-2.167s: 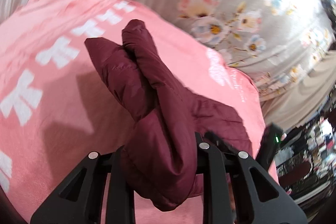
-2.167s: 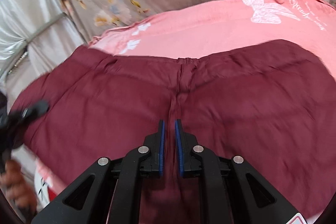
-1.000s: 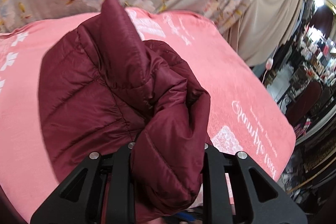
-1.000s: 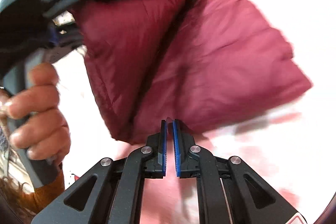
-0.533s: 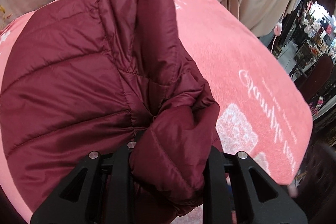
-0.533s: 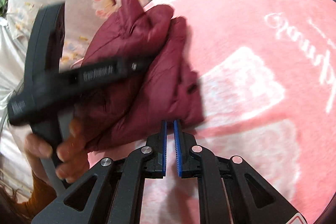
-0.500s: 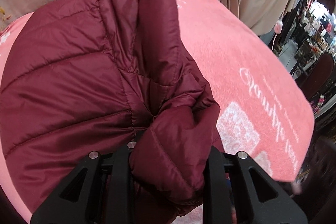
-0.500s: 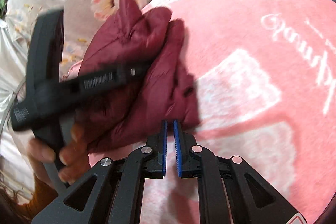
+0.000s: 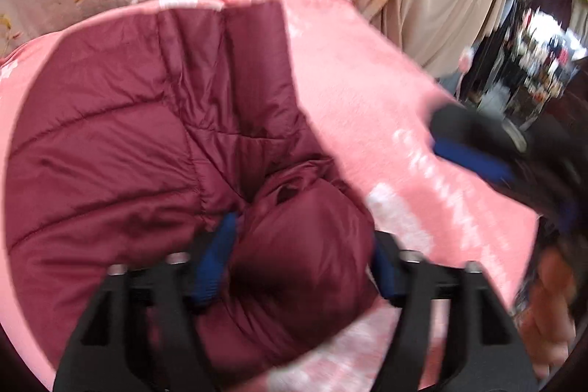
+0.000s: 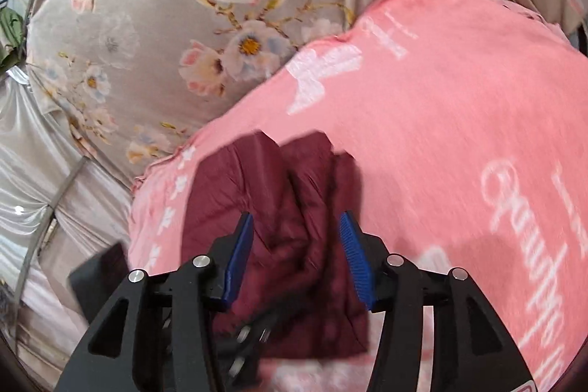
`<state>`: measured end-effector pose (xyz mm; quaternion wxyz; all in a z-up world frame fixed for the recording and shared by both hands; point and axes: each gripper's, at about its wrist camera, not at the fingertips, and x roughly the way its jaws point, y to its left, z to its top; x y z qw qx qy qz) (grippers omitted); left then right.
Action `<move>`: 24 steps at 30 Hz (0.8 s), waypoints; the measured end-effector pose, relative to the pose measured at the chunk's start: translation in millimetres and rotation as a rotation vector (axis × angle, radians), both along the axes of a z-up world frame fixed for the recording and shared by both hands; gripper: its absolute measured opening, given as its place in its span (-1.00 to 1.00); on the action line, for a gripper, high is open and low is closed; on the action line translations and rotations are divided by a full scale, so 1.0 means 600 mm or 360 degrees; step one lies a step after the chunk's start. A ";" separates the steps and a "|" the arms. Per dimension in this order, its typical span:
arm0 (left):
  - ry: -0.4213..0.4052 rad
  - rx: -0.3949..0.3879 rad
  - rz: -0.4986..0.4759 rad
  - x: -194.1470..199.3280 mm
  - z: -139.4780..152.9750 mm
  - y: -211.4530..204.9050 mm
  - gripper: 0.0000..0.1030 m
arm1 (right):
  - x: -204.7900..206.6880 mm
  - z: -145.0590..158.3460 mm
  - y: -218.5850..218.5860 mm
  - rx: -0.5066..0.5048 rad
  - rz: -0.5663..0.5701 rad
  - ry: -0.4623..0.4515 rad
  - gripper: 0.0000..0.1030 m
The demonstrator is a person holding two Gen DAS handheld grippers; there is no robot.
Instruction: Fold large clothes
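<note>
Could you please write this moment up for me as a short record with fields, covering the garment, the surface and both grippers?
garment: maroon quilted jacket, folded into a bundle
surface: pink blanket with white print, laid over a floral sheet
left gripper: jaws opening, a puffy fold of the jacket between them
right gripper: jaws opening, raised over the bundle, nothing gripped
person: a hand at the right edge of the left wrist view, blurred
fold status: compact, being released

R tool (image 9: 474, 157) blurred – jacket (image 9: 128, 149) cropped
</note>
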<state>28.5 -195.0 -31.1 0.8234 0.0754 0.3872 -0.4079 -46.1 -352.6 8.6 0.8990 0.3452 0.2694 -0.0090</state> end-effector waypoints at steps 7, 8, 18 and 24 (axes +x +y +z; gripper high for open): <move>-0.0156 -0.0276 0.0253 -0.003 0.133 0.112 0.69 | 0.122 0.029 -0.037 0.0223 0.0062 0.0064 0.16; -0.0142 -0.0287 0.0344 0.015 0.145 0.133 0.69 | 0.137 0.027 -0.041 0.0263 0.0069 0.0087 0.16; 0.0111 -0.0369 0.0732 0.159 0.150 0.201 0.67 | 0.232 0.006 -0.035 0.0366 0.0263 0.0159 -0.86; 0.0074 -0.0324 0.0726 0.175 0.147 0.177 0.66 | 0.150 0.020 -0.062 0.0151 0.0099 0.0062 -0.88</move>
